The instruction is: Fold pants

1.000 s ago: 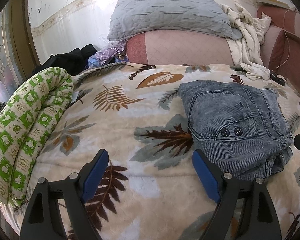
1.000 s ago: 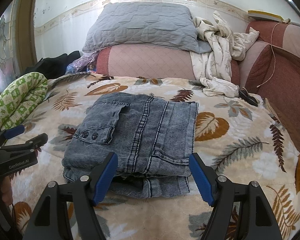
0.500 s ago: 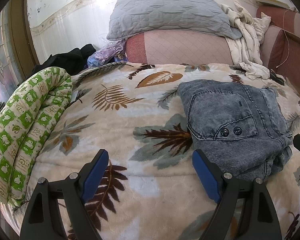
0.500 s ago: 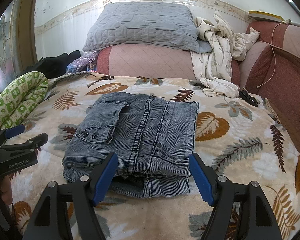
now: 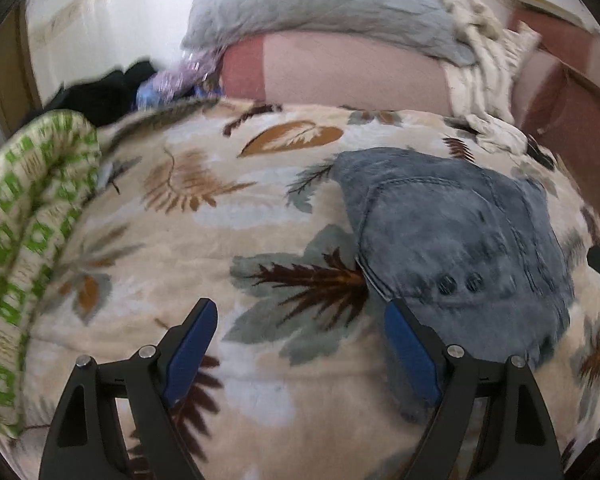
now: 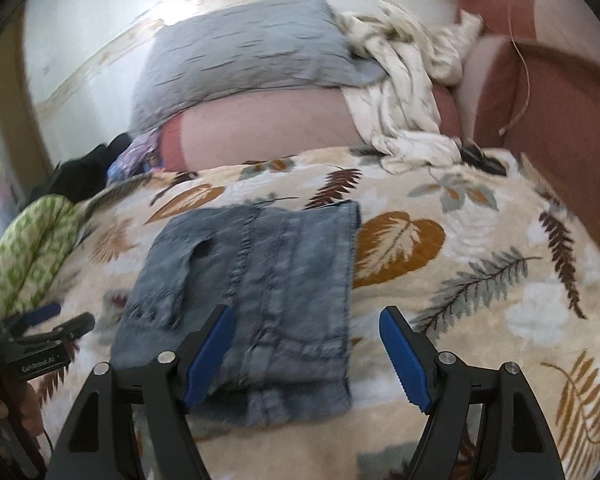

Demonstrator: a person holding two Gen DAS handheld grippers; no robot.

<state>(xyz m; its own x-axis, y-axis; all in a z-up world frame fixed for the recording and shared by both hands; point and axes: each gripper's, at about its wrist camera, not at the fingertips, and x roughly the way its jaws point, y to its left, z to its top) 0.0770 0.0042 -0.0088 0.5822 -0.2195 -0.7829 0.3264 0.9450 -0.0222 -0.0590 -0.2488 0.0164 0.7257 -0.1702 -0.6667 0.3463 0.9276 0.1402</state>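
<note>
Lying along the left edge of the bed, a rolled green-and-white patterned quilt (image 5: 24,248) borders the leaf-print blanket (image 5: 228,216) that covers the mattress. Over that blanket the left tool (image 5: 296,344) hovers with its blue-padded jaws spread wide and nothing between them but the blanket below; its right finger is just beside the near left edge of the folded jeans (image 5: 460,240). The jeans lie folded into a compact rectangle on the blanket, pocket flap with two snaps facing up. Further right, the right tool (image 6: 306,354) is also wide open and grips nothing, its left finger over the jeans' near edge and its right finger over bare blanket. Behind, a grey quilted pillow (image 6: 244,56) rests on a pink bolster (image 6: 268,128), with a crumpled cream cloth (image 6: 400,80) draped at the right.
</note>
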